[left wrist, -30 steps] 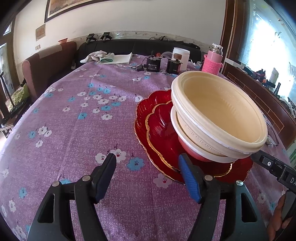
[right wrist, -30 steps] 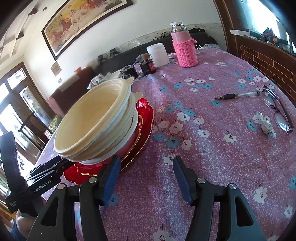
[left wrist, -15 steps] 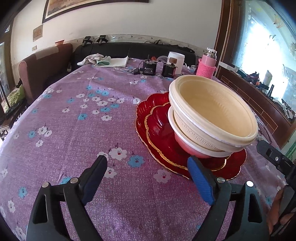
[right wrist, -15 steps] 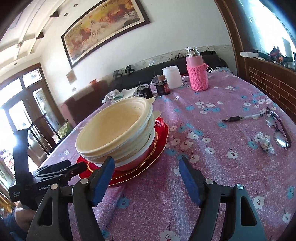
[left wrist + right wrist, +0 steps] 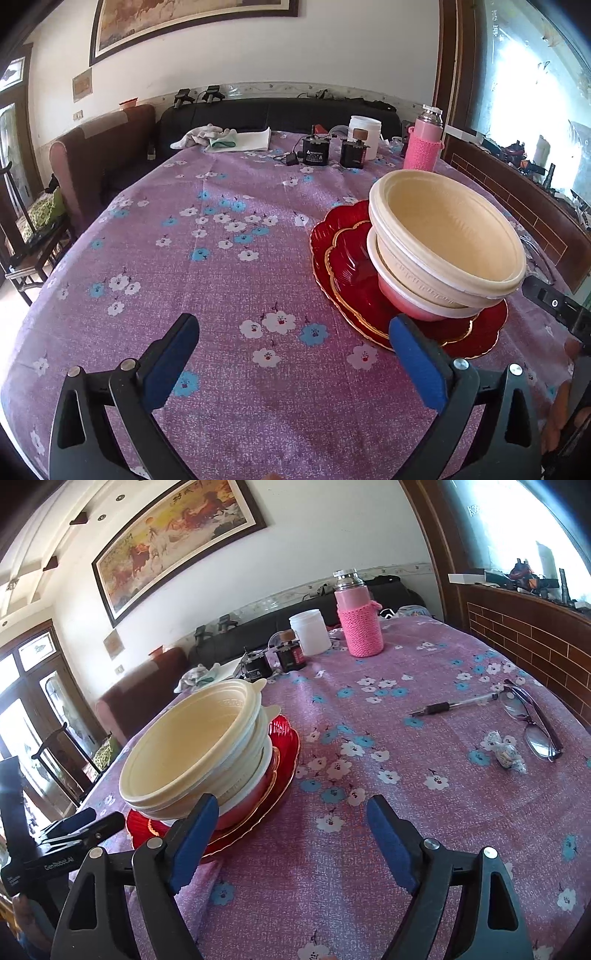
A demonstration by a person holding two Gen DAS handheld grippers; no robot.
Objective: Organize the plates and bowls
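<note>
A stack of cream bowls [image 5: 448,236] sits nested on a pink bowl [image 5: 406,304], and that rests on two red plates [image 5: 343,258] with gold rims, the smaller plate lying on the larger. In the left wrist view the stack stands on the tabletop [image 5: 221,258] at about 2 o'clock from the left gripper [image 5: 291,354]; in the right wrist view it stands at about 10 o'clock from the right gripper [image 5: 291,830]. The top bowls lean a little toward the left gripper's side.

Both grippers have just been opening their jaws, which now stand wide apart with only the flowered purple cloth between them. The left gripper's right pad overlaps the near rim of the large plate in view; whether it touches I cannot tell.

Farther out, at 12 o'clock, stand a pink bottle [image 5: 358,616] in a knitted sleeve, a white jar [image 5: 309,631] and two small black devices [image 5: 334,152]. At 2 o'clock from the right gripper lie a pen [image 5: 456,703], glasses [image 5: 532,720] and a wrapped sweet [image 5: 504,751].
</note>
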